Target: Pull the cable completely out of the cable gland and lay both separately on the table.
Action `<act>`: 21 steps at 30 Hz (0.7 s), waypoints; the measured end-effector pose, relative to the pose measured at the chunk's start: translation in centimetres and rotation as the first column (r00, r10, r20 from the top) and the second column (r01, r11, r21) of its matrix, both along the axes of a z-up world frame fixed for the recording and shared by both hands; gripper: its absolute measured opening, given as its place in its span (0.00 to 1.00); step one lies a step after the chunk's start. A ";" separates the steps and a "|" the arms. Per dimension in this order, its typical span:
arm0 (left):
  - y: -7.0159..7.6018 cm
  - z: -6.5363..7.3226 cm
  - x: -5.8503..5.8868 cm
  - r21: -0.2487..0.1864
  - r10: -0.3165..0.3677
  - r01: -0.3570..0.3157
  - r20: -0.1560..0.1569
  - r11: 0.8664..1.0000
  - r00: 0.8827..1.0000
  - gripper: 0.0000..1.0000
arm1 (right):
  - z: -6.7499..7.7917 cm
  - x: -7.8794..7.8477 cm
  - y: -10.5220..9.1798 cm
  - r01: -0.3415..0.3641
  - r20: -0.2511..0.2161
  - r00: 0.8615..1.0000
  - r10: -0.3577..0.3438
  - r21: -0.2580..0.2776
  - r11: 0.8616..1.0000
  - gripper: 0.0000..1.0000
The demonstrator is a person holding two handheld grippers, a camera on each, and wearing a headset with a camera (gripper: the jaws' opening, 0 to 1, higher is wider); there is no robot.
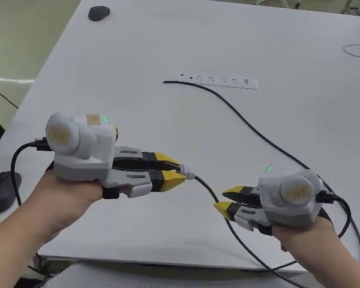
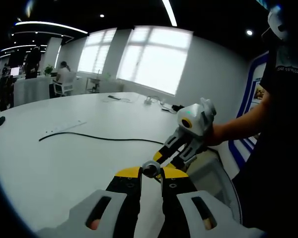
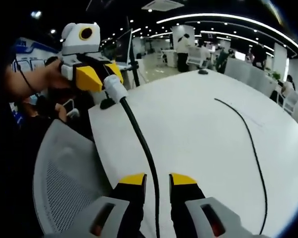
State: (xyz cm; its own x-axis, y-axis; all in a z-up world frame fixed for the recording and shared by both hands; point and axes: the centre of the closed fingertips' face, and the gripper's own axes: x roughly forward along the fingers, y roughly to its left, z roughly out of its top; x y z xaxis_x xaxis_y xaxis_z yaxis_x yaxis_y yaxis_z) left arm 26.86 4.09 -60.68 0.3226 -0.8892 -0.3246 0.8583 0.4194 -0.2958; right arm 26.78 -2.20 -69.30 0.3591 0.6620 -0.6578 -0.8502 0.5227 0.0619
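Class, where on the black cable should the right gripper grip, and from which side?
The black cable, on its straight stretch short of the cable gland, approached end-on facing the gland. It runs between the open fingers of the right gripper, so closing and drawing back should pull along the gland's axis.

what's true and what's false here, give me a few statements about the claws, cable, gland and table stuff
1. The left claw is shut on the small white cable gland. True.
2. The right claw has its jaws on either side of the black cable. True.
3. The black cable lies free of the gland. False: it runs into the gland at the left claw.
4. The white power strip lies right under the left claw. False: it lies far across the white table.
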 end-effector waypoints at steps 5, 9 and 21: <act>0.0 -0.1 0.0 0.000 0.000 0.000 -0.006 1.000 1.000 0.15 | 3.6 0.2 2.1 -0.072 0.114 0.991 0.068 0.039 0.997 0.18; 0.0 -0.1 -0.1 -0.001 0.000 0.000 -0.006 1.000 1.000 0.15 | 4.5 0.1 3.6 -0.113 0.154 0.982 0.107 0.028 0.993 0.17; 0.0 -0.2 -0.2 -0.002 0.000 0.000 -0.007 1.000 1.000 0.15 | 4.8 0.3 5.7 -0.177 0.220 0.960 0.172 0.003 0.984 0.02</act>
State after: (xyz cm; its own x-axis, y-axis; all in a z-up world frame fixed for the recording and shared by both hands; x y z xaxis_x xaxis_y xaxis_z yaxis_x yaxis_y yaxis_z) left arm 26.69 4.08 -60.87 0.3204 -0.8897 -0.3252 0.8561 0.4189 -0.3027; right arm 27.05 3.52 -64.49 0.3696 0.7409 -0.5608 -0.9224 0.3657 -0.1247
